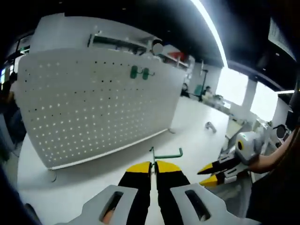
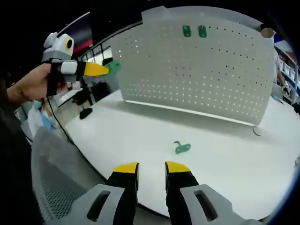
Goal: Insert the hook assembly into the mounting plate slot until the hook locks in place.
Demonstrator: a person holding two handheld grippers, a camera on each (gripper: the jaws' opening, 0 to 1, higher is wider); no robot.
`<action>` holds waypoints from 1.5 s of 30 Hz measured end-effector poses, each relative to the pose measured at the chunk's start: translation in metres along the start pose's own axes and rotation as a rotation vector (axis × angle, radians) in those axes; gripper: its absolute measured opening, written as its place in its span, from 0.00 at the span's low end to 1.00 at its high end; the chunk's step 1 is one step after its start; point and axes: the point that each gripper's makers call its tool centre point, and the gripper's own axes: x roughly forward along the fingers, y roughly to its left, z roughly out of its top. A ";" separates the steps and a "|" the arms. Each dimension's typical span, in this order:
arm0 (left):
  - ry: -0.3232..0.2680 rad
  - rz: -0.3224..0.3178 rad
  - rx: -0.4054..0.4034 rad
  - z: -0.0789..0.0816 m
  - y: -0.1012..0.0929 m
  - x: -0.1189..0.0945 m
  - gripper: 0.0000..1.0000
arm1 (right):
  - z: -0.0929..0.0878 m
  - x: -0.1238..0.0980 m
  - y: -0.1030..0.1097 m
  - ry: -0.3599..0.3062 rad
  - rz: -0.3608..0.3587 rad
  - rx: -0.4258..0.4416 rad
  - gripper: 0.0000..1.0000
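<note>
Your left gripper (image 1: 153, 165) is clenched on a green hook (image 1: 165, 154), whose rod sticks out sideways past the yellow jaw tips, above the white table (image 1: 187, 126). Your right gripper (image 2: 151, 167) is released, jaws apart with nothing between them, hovering at the near table edge. A second green hook (image 2: 181, 147) lies loose on the table ahead of it. The white pegboard (image 2: 197, 70) stands upright at the far side, with two green mounting plates (image 2: 194, 31) fixed side by side near its top edge.

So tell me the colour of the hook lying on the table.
Green; the hook shows best in the right gripper view.
</note>
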 end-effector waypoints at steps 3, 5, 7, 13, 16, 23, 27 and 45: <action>-0.029 -0.003 -0.022 0.006 -0.003 -0.008 0.02 | 0.002 -0.002 0.001 -0.002 0.001 -0.003 0.21; -0.054 -0.004 -0.024 0.012 -0.007 -0.014 0.02 | 0.005 -0.004 0.002 -0.008 0.005 0.015 0.21; -0.064 -0.004 -0.021 0.015 -0.010 -0.018 0.02 | 0.008 -0.005 0.002 -0.017 0.005 0.022 0.21; -0.077 -0.002 -0.007 0.017 -0.015 -0.019 0.02 | 0.020 -0.008 0.004 -0.054 0.014 0.079 0.21; -0.079 -0.003 -0.006 0.015 -0.016 -0.016 0.02 | 0.025 -0.008 0.006 -0.063 0.022 0.082 0.21; -0.066 -0.006 -0.014 0.005 -0.019 -0.010 0.02 | 0.048 -0.012 0.011 -0.116 0.052 0.123 0.20; -0.059 -0.010 -0.019 0.001 -0.020 -0.008 0.02 | 0.069 -0.015 0.020 -0.166 0.089 0.148 0.20; -0.054 -0.013 -0.036 -0.005 -0.021 -0.005 0.02 | 0.134 -0.007 0.070 -0.275 0.262 0.247 0.20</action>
